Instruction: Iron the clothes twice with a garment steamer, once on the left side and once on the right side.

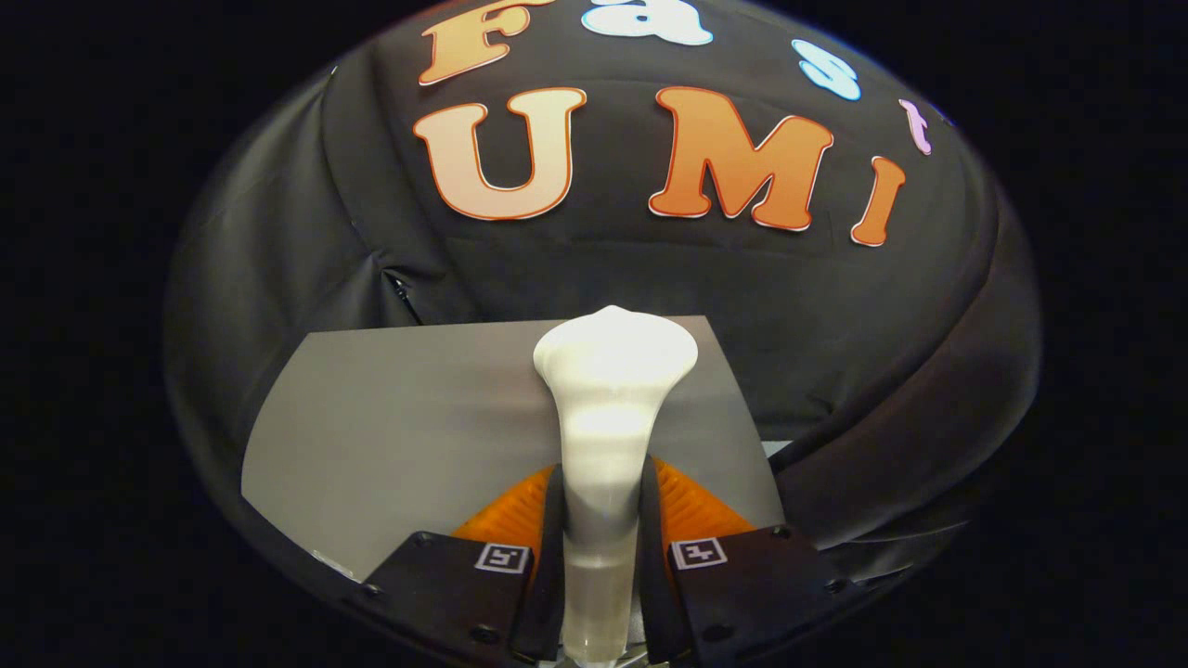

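A white garment steamer (608, 408) stands up between my fingers, its narrow handle clamped by both of them and its wide head flaring out beyond the fingertips. My gripper (601, 496) is shut on that handle. Behind and below the steamer lies a flat grey surface (390, 436), smooth and without folds; I cannot tell whether it is cloth or a board. The steamer's head is over the far part of that grey surface, near its back edge.
Black cloth walls (603, 278) close the booth behind and on both sides of the grey surface. The grey surface's left edge and near left corner (269, 492) show; to the right it ends against dark cloth folds (882, 445).
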A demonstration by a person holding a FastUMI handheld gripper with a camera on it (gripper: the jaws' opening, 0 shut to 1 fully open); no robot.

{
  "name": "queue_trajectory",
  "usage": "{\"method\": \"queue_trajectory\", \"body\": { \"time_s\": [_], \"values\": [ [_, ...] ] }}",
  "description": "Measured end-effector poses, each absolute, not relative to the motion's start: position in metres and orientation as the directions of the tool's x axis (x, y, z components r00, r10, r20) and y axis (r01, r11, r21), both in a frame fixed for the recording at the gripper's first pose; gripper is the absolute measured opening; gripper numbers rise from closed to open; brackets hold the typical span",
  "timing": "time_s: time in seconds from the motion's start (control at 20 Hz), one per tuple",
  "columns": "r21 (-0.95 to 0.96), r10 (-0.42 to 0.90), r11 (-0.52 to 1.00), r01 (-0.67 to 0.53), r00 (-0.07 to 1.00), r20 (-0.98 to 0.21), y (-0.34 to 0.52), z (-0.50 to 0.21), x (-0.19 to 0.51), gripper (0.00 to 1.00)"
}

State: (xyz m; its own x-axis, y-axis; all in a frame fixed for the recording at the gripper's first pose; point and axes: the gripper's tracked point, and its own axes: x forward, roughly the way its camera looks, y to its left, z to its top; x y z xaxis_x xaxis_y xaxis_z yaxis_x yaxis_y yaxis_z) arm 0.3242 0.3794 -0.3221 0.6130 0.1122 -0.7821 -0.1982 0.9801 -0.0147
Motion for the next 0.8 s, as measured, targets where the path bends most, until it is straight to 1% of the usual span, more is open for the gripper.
{"method": "queue_trajectory", "body": {
  "time_s": [0.3,0.45,0.8],
  "values": [
    [-0.023,0.139,0.977,-0.214,0.711,-0.69,0.38,-0.279,0.307,0.42],
    [-0.005,0.174,0.973,-0.229,0.75,-0.638,0.378,-0.253,0.291,0.42],
    [0.063,0.238,0.967,-0.246,0.793,-0.561,0.357,-0.209,0.239,0.41]
  ]
}}
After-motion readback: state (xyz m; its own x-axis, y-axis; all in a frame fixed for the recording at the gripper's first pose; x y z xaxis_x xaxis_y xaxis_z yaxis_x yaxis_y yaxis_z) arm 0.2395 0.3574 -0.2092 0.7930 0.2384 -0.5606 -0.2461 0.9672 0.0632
